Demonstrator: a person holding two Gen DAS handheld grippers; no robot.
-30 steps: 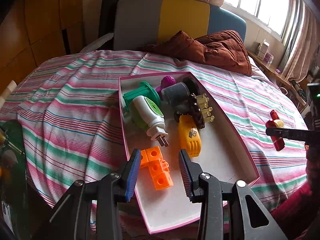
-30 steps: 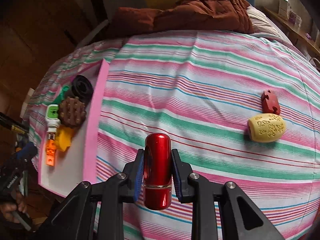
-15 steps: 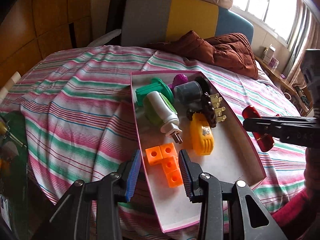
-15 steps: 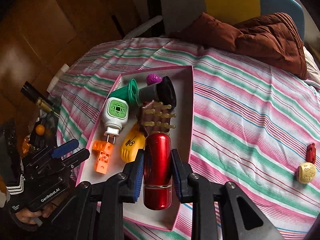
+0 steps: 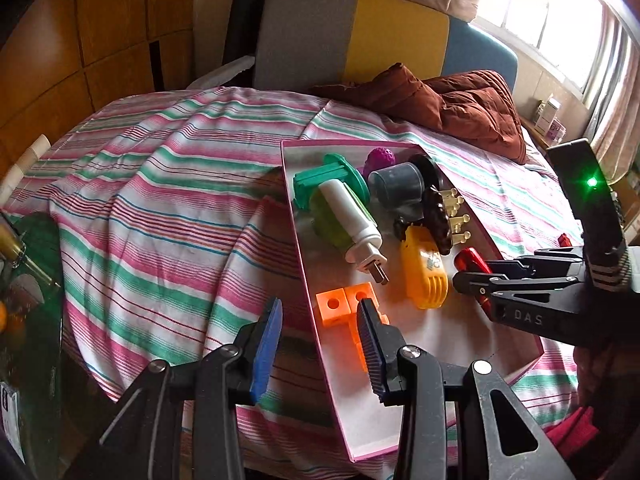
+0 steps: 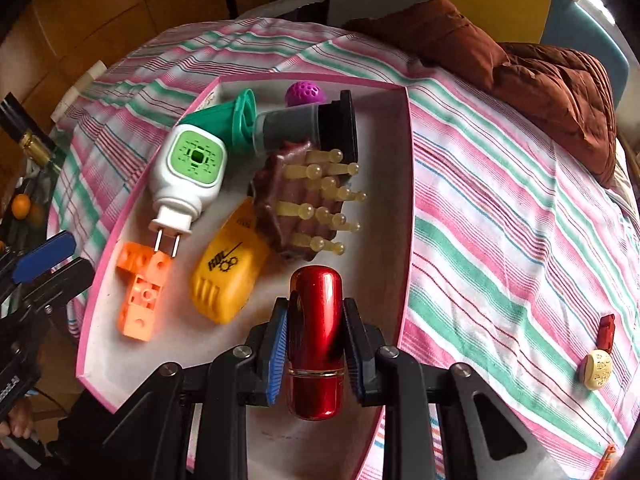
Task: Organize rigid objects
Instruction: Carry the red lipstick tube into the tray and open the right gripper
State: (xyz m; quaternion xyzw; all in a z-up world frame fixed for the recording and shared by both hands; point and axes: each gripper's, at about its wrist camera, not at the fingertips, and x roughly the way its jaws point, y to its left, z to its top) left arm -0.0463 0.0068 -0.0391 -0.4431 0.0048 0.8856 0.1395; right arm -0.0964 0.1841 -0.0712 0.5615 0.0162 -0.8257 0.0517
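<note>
A pink-rimmed white box (image 6: 408,200) lies on the striped bed. Inside it are orange blocks (image 6: 140,292), a yellow toy (image 6: 228,276), a white-and-green plug-in (image 6: 188,176), a brown pegged brush (image 6: 296,204) and a grey cup (image 6: 280,128). My right gripper (image 6: 316,312) is shut on a shiny red cylinder (image 6: 318,288) and hangs over the box's near right part, just in front of the brush. In the left wrist view the cylinder (image 5: 470,258) shows beside the yellow toy (image 5: 424,276). My left gripper (image 5: 320,344) stands open at the box's left wall (image 5: 296,240), its pads apart from it.
On the bedcover to the right of the box lie a pale yellow ball (image 6: 596,368) and a small red piece (image 6: 607,328). A brown quilt (image 6: 540,80) is heaped at the far side, with a grey, yellow and blue chair back (image 5: 360,36) behind it.
My right gripper has carried the red cylinder leftwards from over the open bedcover to over the box, rolling as it went. The left gripper has hardly moved.
</note>
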